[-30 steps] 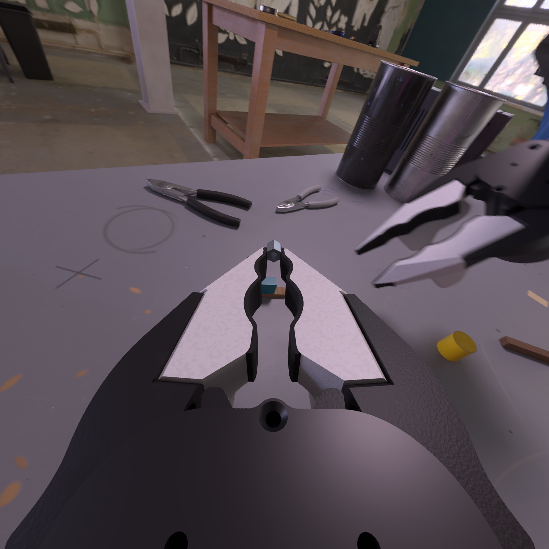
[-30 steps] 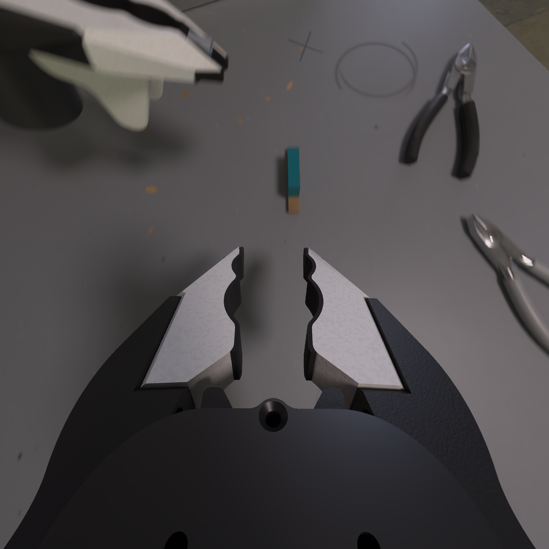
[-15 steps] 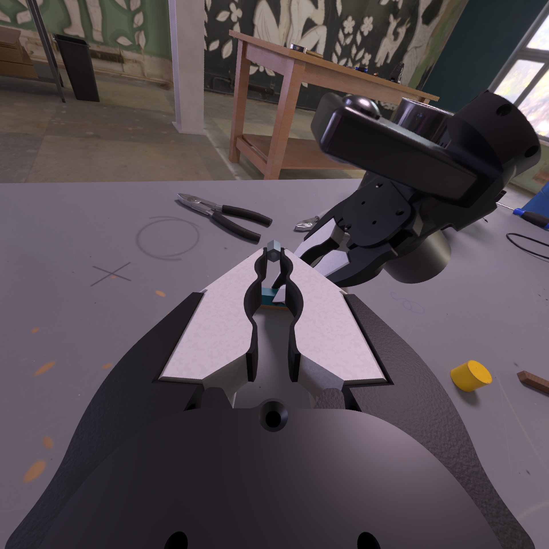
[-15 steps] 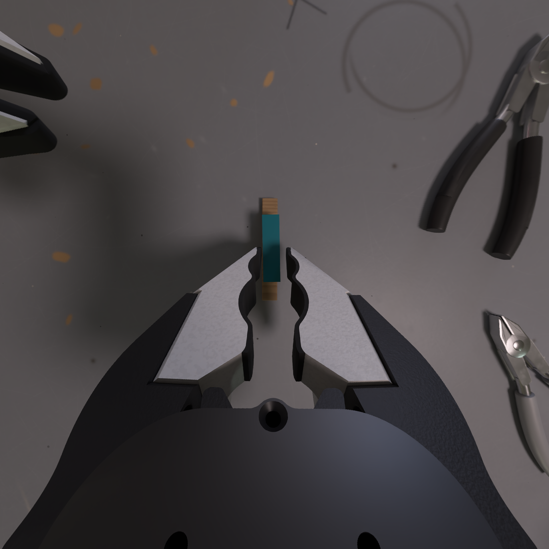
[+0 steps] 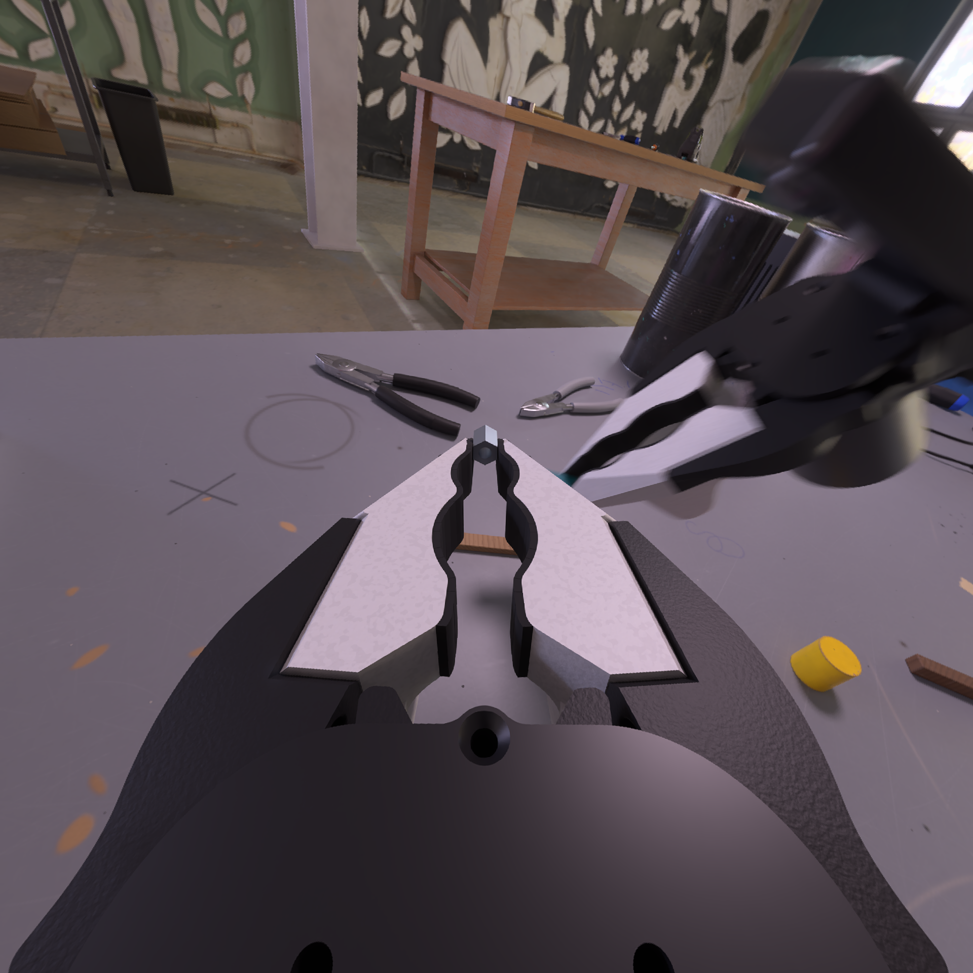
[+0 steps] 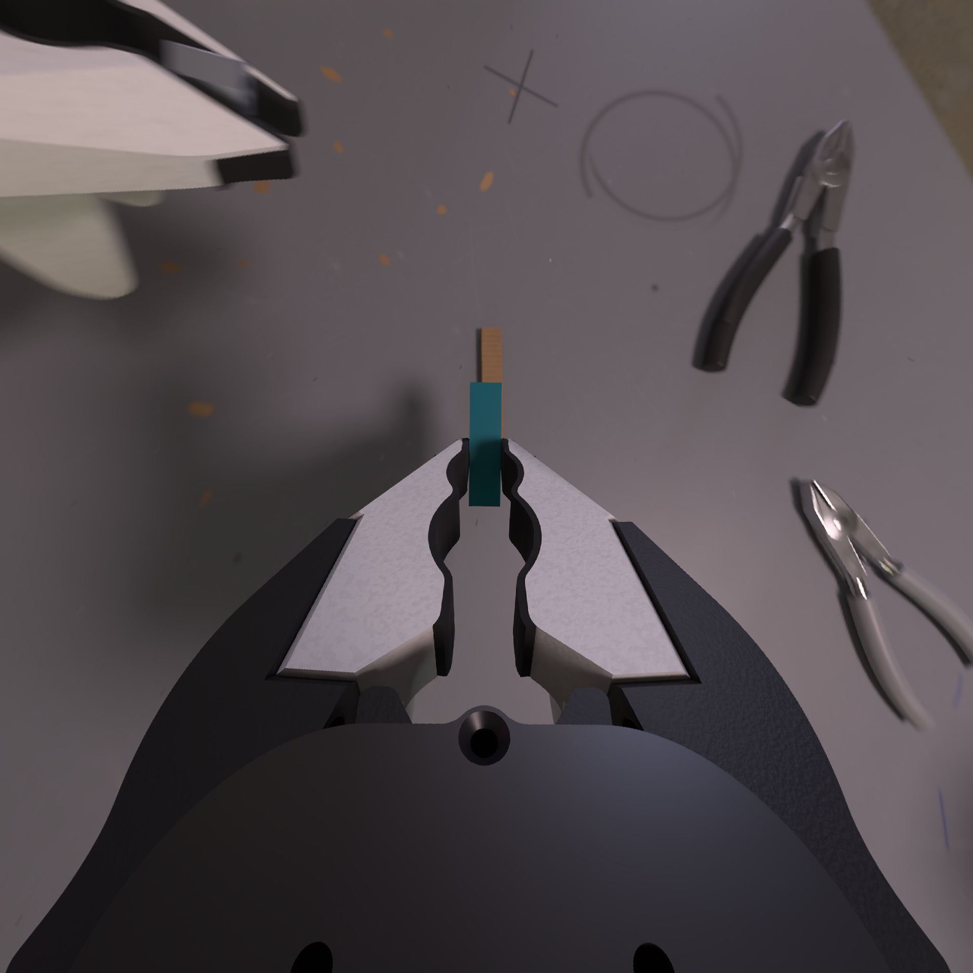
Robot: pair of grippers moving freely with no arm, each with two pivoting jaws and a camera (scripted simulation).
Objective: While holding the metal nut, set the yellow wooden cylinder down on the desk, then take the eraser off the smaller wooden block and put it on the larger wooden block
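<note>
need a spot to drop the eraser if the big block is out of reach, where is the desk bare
Bare desk lies on the pencilled-cross side of the smaller wooden block, under the left claw. It is crowded past the drawn circle, where the black-handled pliers and grey-handled pliers lie.

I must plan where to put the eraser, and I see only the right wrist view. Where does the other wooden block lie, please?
Observer: In the left wrist view, a darker wooden block lies flat on the desk at the right edge, cut off by the frame.
Operator: Is the yellow cylinder down?
Observer: Yes. The yellow cylinder lies on its side on the desk, just left of that block and not touching it.
Operator: And the nut?
Observer: The left hand-held gripper is shut on the metal nut at its fingertips.
</note>
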